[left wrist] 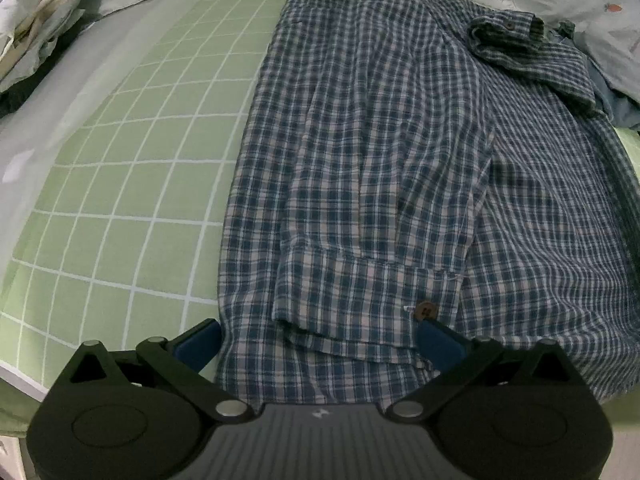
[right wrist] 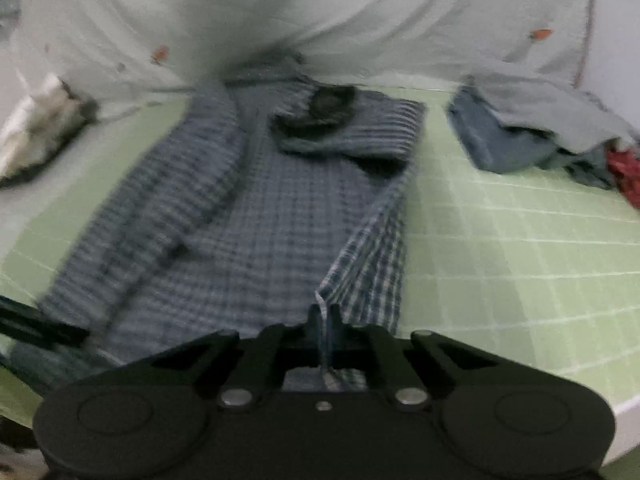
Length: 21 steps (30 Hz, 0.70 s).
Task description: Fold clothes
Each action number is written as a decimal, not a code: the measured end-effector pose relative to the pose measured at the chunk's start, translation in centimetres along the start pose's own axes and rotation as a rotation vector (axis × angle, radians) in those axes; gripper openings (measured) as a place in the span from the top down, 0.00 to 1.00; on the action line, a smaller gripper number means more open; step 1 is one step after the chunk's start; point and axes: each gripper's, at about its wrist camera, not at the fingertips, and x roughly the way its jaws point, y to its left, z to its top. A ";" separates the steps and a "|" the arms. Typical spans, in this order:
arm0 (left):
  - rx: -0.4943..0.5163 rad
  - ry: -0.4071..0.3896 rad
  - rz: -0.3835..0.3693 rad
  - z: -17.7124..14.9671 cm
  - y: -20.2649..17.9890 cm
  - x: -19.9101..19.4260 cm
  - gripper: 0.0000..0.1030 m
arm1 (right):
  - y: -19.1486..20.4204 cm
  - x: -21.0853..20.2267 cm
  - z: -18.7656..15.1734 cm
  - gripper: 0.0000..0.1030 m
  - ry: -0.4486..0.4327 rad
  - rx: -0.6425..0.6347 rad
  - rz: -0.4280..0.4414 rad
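Observation:
A blue and white plaid shirt [left wrist: 380,160] lies spread on the green grid bed sheet [left wrist: 140,160], with a sleeve folded across its middle and a buttoned cuff [left wrist: 424,308] near the hem. My left gripper [left wrist: 318,340] stands open over the hem, its blue pads [left wrist: 200,344] wide apart on either side of the cuff. In the blurred right wrist view the plaid shirt [right wrist: 260,220] runs away from me. My right gripper [right wrist: 325,320] is shut on the shirt's right hem edge, which rises in a raised fold from the sheet [right wrist: 500,260].
A pale duvet [right wrist: 360,20] is bunched along the back. A heap of blue, grey and red clothes [right wrist: 520,136] sits at the right. A stack of light fabric [left wrist: 32,32] lies at the far left. The bed's edge [right wrist: 624,412] is close at the lower right.

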 end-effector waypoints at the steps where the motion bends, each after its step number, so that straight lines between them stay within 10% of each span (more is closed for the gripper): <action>1: 0.002 -0.003 -0.001 -0.1 0.1 0.0 0.00 | 0.2 0.0 0.3 0.98 -0.004 0.027 0.042; 10: 0.017 -0.018 -0.009 -0.7 0.1 -0.1 0.00 | 1.4 2.5 0.9 0.98 0.053 0.355 0.418; 21: 0.020 -0.028 -0.009 -1.0 0.1 -0.2 0.00 | 4.5 4.8 -1.8 0.58 0.232 0.288 0.413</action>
